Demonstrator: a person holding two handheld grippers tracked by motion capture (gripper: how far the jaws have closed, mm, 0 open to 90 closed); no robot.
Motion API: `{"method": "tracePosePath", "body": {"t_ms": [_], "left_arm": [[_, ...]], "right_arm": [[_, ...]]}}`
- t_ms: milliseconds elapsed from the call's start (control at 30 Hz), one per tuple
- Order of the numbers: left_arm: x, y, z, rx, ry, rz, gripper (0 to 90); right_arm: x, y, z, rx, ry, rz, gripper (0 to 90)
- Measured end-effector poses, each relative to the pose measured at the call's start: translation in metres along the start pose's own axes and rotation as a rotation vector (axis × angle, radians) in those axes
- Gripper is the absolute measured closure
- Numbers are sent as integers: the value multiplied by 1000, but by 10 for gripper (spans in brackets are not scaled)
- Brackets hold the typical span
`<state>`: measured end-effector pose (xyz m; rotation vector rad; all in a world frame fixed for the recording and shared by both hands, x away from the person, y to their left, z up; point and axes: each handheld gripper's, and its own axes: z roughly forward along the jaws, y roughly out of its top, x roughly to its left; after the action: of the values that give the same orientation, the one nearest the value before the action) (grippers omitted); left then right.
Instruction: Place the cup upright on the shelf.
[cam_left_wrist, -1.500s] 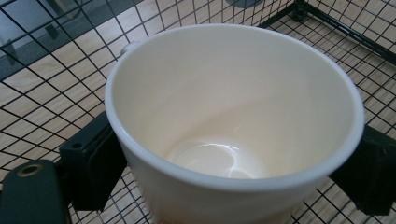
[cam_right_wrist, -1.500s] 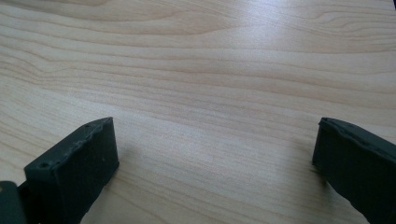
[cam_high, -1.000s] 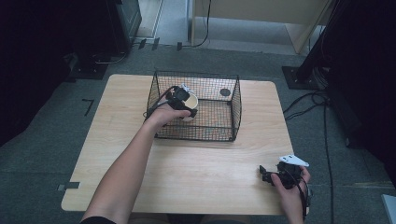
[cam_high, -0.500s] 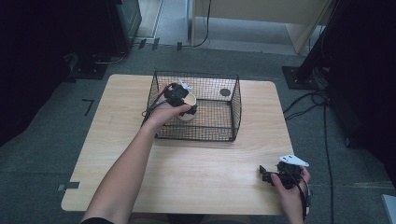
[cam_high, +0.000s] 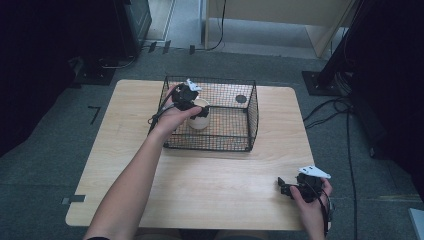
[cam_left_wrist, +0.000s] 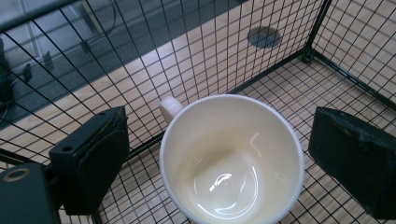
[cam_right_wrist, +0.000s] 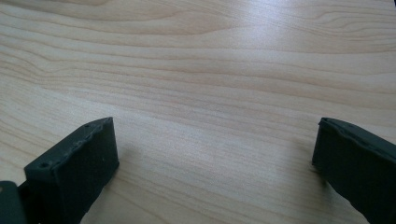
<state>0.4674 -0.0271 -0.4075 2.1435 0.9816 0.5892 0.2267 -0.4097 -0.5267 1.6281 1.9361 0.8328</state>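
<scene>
Left gripper view: my left hand-held gripper wide, jaws flanking mug inside wire basket; next, close squarely on it

The mug is finished in a glossy, smooth cream glaze resembling ceramic, with bright highlights seen on its inner wall. The basket is formed of thin black wire mesh of matt finish, and the tabletop is surfaced in pale wood grain with a smooth, faintly satin sheen. The left claw and right claw are faced with matt black, finely textured pads.
</scene>
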Motion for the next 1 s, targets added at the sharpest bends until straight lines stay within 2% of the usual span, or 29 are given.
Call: {"method": "tracePosePath", "body": {"t_ms": [233,467,767,1000], "left_arm": [[-6,4,-21,-33,5,13,58],[-11,1,-38,-65,11,20,32],[-13,-12,-60,-100,12,6,27],[-16,-25,-77,-125,9,-21,27]], "right_arm": [[0,0,0,0,0,1,0],[0,0,0,0,0,0,0],[0,0,0,0,0,1,0],[0,0,0,0,0,1,0]]}}
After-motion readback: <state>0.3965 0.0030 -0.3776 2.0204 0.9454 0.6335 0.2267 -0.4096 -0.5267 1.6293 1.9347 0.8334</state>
